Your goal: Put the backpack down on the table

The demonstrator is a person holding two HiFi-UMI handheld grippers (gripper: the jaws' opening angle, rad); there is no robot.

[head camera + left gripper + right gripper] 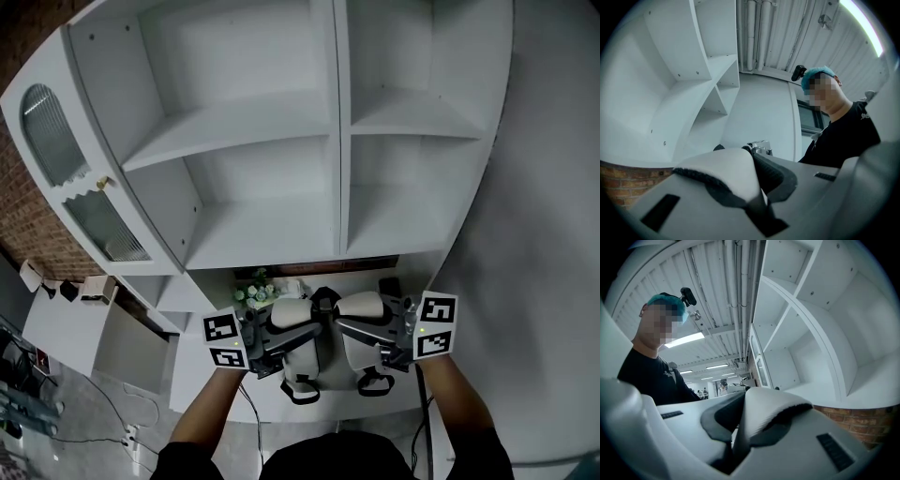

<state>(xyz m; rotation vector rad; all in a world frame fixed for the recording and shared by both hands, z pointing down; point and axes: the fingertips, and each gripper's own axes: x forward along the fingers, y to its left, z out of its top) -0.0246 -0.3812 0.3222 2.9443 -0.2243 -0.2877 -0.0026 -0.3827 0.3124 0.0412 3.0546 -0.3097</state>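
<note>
In the head view the white backpack point(323, 342) with black trim hangs between my two grippers, above the white table point(202, 389) in front of the shelf unit. My left gripper point(274, 339) is shut on the left shoulder strap point(289, 313). My right gripper point(373, 334) is shut on the right shoulder strap point(361, 305). In the left gripper view the white strap point(724, 171) with its black mesh edge is pinched between the grey jaws of the left gripper point(752, 187). In the right gripper view the other strap point(771, 411) is clamped by the right gripper point(740, 430). The pack's body is mostly hidden under the grippers.
A tall white shelf unit point(281, 141) with open compartments stands right behind the table. A glass-door cabinet point(66, 159) is at its left. A small plant with pale flowers point(253, 292) sits at the table's back. Cables lie on the floor at the lower left point(122, 422).
</note>
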